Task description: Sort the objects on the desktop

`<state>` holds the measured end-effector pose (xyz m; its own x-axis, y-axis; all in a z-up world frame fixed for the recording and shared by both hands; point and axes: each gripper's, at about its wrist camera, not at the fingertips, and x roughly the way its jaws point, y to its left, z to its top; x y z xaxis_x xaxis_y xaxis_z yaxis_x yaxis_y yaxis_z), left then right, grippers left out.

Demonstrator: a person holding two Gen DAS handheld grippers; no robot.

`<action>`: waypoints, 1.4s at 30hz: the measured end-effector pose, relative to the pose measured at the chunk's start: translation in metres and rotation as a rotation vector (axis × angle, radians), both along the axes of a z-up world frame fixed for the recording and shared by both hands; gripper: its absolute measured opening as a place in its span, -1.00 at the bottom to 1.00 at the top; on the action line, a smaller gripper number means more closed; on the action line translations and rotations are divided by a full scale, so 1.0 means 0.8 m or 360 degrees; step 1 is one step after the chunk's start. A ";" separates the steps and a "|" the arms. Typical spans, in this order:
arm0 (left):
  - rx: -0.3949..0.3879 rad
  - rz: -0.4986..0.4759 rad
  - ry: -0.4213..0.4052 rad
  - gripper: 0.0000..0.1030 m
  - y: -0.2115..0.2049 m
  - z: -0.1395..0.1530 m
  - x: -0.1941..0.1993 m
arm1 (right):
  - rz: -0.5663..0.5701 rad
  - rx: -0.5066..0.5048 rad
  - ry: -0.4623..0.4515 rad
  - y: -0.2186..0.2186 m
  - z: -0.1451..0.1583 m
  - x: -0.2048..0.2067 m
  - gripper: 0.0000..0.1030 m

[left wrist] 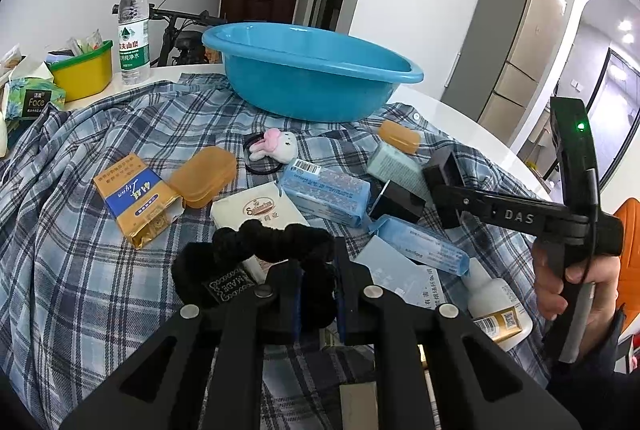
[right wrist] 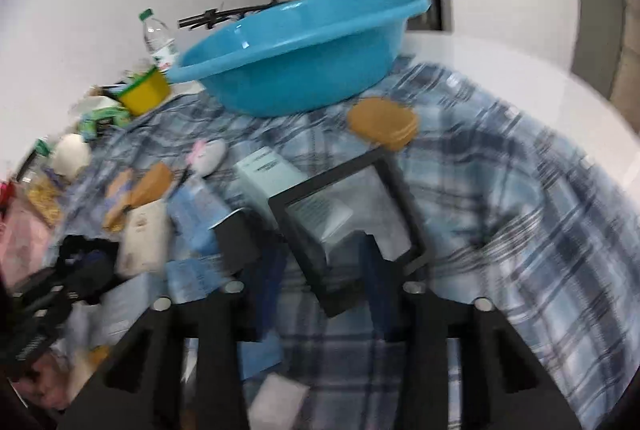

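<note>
My left gripper (left wrist: 318, 286) is shut on a black scrunchie (left wrist: 276, 238) and holds it above the plaid cloth (left wrist: 120, 270). A blue basin (left wrist: 312, 70) stands at the back of the table; it also shows in the right wrist view (right wrist: 296, 54). My right gripper (right wrist: 324, 282) is open, its fingers astride the lower edge of a black frame-shaped box (right wrist: 344, 222). In the left wrist view the right gripper (left wrist: 424, 186) hovers over the boxes at the right. The right wrist view is blurred.
On the cloth lie a gold-and-blue pack (left wrist: 136, 198), orange soap cases (left wrist: 204, 170) (left wrist: 400, 136), a plush bunny hair tie (left wrist: 276, 146), blue wrapped packs (left wrist: 324, 194), a white box (left wrist: 260, 210) and a white bottle (left wrist: 496, 298). A water bottle (left wrist: 134, 30), yellow tub (left wrist: 84, 70) and tissue pack (left wrist: 32, 98) stand at the back left.
</note>
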<state>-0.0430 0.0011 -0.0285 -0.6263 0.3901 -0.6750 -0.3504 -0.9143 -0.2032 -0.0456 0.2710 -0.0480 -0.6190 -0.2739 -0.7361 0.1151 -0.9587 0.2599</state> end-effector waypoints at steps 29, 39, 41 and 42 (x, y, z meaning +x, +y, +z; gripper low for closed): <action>-0.0017 -0.0030 -0.0012 -0.77 0.005 -0.002 -0.001 | 0.0031 0.0085 -0.0078 0.016 0.002 -0.011 0.47; -0.0029 -0.0033 -0.0028 -0.77 0.008 -0.006 -0.005 | 0.0074 -0.0123 -0.0125 -0.008 0.007 0.019 0.40; -0.0031 -0.0036 -0.0026 -0.77 0.009 -0.005 -0.003 | 0.0098 -0.0045 -0.0114 -0.021 0.002 0.017 0.41; -0.0032 -0.0036 -0.0024 -0.77 0.008 -0.005 -0.002 | 0.0103 -0.0011 -0.0104 -0.025 0.001 0.017 0.42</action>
